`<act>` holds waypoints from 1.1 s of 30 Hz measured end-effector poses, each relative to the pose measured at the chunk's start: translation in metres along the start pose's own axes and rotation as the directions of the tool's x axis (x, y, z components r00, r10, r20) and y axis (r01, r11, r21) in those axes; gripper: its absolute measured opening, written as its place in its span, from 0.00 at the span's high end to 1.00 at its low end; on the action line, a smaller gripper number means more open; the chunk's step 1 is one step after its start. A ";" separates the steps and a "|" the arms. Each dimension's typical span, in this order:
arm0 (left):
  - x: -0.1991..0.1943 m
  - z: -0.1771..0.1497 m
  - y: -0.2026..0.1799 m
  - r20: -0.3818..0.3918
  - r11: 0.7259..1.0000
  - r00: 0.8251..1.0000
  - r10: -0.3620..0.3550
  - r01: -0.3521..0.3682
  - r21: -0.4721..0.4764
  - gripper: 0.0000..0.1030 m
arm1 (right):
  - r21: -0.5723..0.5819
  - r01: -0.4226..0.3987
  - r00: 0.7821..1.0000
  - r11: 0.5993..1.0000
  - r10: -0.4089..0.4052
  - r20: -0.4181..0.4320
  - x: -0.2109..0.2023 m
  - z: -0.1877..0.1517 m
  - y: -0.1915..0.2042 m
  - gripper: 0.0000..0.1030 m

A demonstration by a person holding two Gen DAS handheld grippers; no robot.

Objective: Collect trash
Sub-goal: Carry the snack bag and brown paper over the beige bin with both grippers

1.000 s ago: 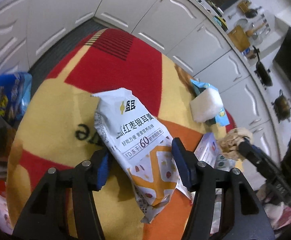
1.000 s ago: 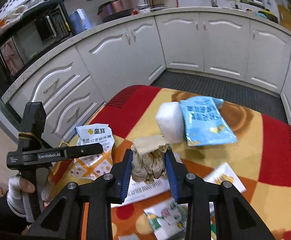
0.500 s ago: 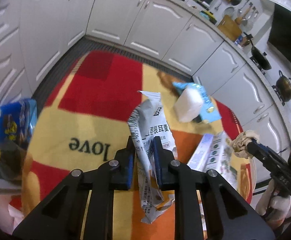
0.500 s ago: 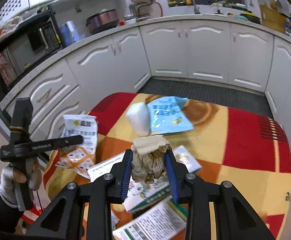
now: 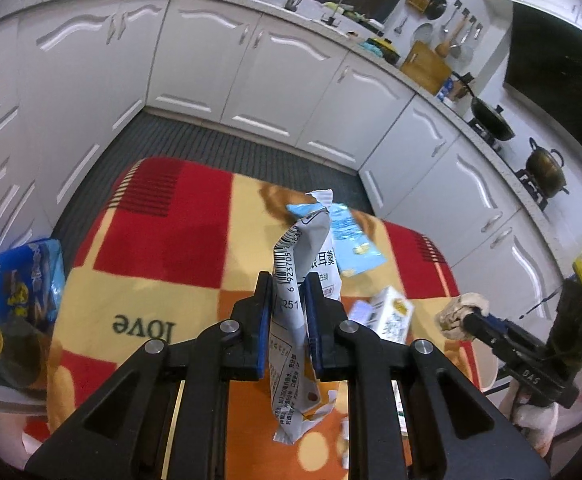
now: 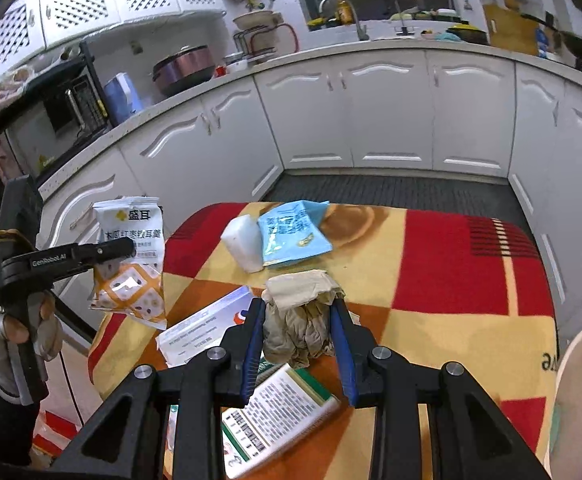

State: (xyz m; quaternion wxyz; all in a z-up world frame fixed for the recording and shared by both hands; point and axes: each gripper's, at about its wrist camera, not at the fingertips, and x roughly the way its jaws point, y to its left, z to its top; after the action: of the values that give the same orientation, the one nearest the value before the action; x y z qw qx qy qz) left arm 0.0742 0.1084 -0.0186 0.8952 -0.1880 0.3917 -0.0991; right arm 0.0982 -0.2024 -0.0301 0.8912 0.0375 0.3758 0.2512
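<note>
My left claw (image 5: 287, 312) pinches the white snack pouch (image 5: 305, 264) clear above the checked surface (image 5: 163, 248) for binning; my right claw (image 6: 297, 336) grips crumpled brown paper (image 6: 301, 308) above it too.

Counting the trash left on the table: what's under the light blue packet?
The light blue packet leans on a white block beside it and lies on the patterned cloth. Anything beneath it is covered.

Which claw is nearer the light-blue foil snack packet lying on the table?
Right. The right claw, shut on crumpled brown paper, hovers just short of the light-blue foil snack packet; the left claw is off the table's left edge, holding a white pouch.
</note>
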 end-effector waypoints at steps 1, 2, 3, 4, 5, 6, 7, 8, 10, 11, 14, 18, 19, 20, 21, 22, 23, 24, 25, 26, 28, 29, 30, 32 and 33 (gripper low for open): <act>-0.001 0.000 -0.006 0.003 1.000 1.000 -0.009 0.009 0.007 0.87 | 0.009 0.002 1.000 1.000 -0.002 0.006 -0.003 -0.001 -0.003 0.70; -0.001 0.001 -0.009 0.004 1.000 1.000 -0.015 0.015 0.010 0.87 | 0.014 0.003 1.000 1.000 -0.004 0.009 -0.004 -0.002 -0.005 0.70; -0.001 0.001 -0.014 0.005 1.000 1.000 -0.024 0.024 0.015 0.87 | 0.019 0.006 1.000 1.000 -0.006 0.011 -0.006 -0.002 -0.007 0.70; -0.001 0.002 -0.020 0.006 0.999 0.999 -0.035 0.035 0.020 0.87 | 0.024 0.007 1.000 1.000 -0.008 0.012 -0.008 -0.003 -0.009 0.70; -0.001 0.002 -0.024 0.006 0.999 0.999 -0.044 0.044 0.024 0.87 | 0.026 0.008 1.000 1.000 -0.009 0.013 -0.009 -0.004 -0.010 0.70; 0.000 0.002 -0.029 0.006 0.998 0.999 -0.051 0.051 0.029 0.87 | 0.027 0.010 1.000 1.000 -0.011 0.014 -0.011 -0.006 -0.011 0.70; 0.000 0.002 -0.034 0.005 0.998 0.998 -0.059 0.059 0.038 0.87 | 0.031 0.012 1.000 0.999 -0.012 0.017 -0.013 -0.007 -0.013 0.70; 0.001 0.001 -0.041 0.003 0.997 0.998 -0.068 0.068 0.047 0.87 | 0.035 0.013 1.000 0.999 -0.014 0.019 -0.015 -0.008 -0.015 0.70; 0.004 -0.001 -0.054 -0.006 0.994 0.997 -0.083 0.083 0.064 0.87 | 0.042 0.017 1.000 0.999 -0.018 0.023 -0.017 -0.011 -0.018 0.70; 0.005 -0.002 -0.059 -0.010 0.994 0.996 -0.088 0.089 0.070 0.87 | 0.045 0.021 0.999 0.999 -0.022 0.025 -0.019 -0.012 -0.020 0.70; 0.011 -0.008 -0.077 -0.023 0.991 0.995 -0.098 0.099 0.094 0.87 | 0.052 0.034 0.999 0.998 -0.036 0.030 -0.026 -0.017 -0.026 0.70; 0.023 -0.018 -0.107 -0.052 0.984 0.993 -0.106 0.112 0.139 0.87 | 0.066 0.063 0.997 0.996 -0.065 0.037 -0.040 -0.025 -0.039 0.70; 0.025 -0.020 -0.113 -0.057 0.983 0.993 -0.107 0.114 0.147 0.87 | 0.069 0.068 0.997 0.995 -0.071 0.038 -0.042 -0.026 -0.043 0.70; 0.028 -0.022 -0.121 -0.065 0.980 0.992 -0.108 0.118 0.160 0.87 | 0.075 0.077 0.996 0.994 -0.081 0.041 -0.046 -0.028 -0.047 0.70; 0.031 -0.023 -0.127 -0.071 0.978 0.991 -0.110 0.120 0.172 0.87 | 0.078 0.084 0.995 0.993 -0.088 0.042 -0.049 -0.031 -0.052 0.70; 0.034 -0.025 -0.137 -0.079 0.974 0.991 -0.111 0.124 0.190 0.87 | 0.088 0.096 0.994 0.991 -0.101 0.045 -0.054 -0.034 -0.058 0.70; 0.037 -0.027 -0.144 -0.084 0.971 0.990 -0.111 0.126 0.202 0.87 | 0.094 0.104 0.993 0.990 -0.109 0.047 -0.058 -0.036 -0.062 0.70; 0.039 -0.028 -0.152 -0.088 0.969 0.990 -0.112 0.128 0.212 0.87 | 0.104 0.114 0.991 0.988 -0.120 0.051 -0.063 -0.039 -0.067 0.70; 0.041 -0.030 -0.159 -0.093 0.966 0.989 -0.115 0.133 0.223 0.87 | 0.112 0.121 0.990 0.986 -0.127 0.054 -0.067 -0.040 -0.072 0.70; 0.043 -0.031 -0.166 -0.098 0.962 0.988 -0.118 0.138 0.235 0.87 | 0.124 0.129 0.989 0.984 -0.137 0.057 -0.072 -0.043 -0.078 0.70; 0.047 -0.034 -0.179 -0.105 0.956 0.987 -0.122 0.145 0.255 0.87 | 0.143 0.145 0.986 0.979 -0.155 0.061 -0.081 -0.048 -0.089 0.70; 0.049 -0.036 -0.187 -0.109 0.952 0.986 -0.124 0.149 0.267 0.87 | 0.153 0.156 0.984 0.976 -0.167 0.062 -0.086 -0.051 -0.095 0.70; 0.050 -0.037 -0.192 -0.112 0.949 0.986 -0.125 0.152 0.275 0.87 | 0.159 0.165 0.982 0.973 -0.177 0.062 -0.091 -0.053 -0.099 0.70; 0.055 -0.040 -0.207 -0.123 0.942 0.984 -0.126 0.158 0.295 0.87 | 0.171 0.188 0.978 0.967 -0.201 0.062 -0.100 -0.058 -0.110 0.70; 0.058 -0.041 -0.213 -0.128 0.940 0.984 -0.126 0.160 0.303 0.87 | 0.175 0.199 0.975 0.964 -0.213 0.062 -0.104 -0.060 -0.114 0.70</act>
State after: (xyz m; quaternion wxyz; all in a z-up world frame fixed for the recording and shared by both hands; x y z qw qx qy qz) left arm 0.0764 -0.1146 0.0056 0.8819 -0.0668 0.4036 -0.2344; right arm 0.0431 -0.3581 -0.0345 0.9205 0.0830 0.3614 0.1229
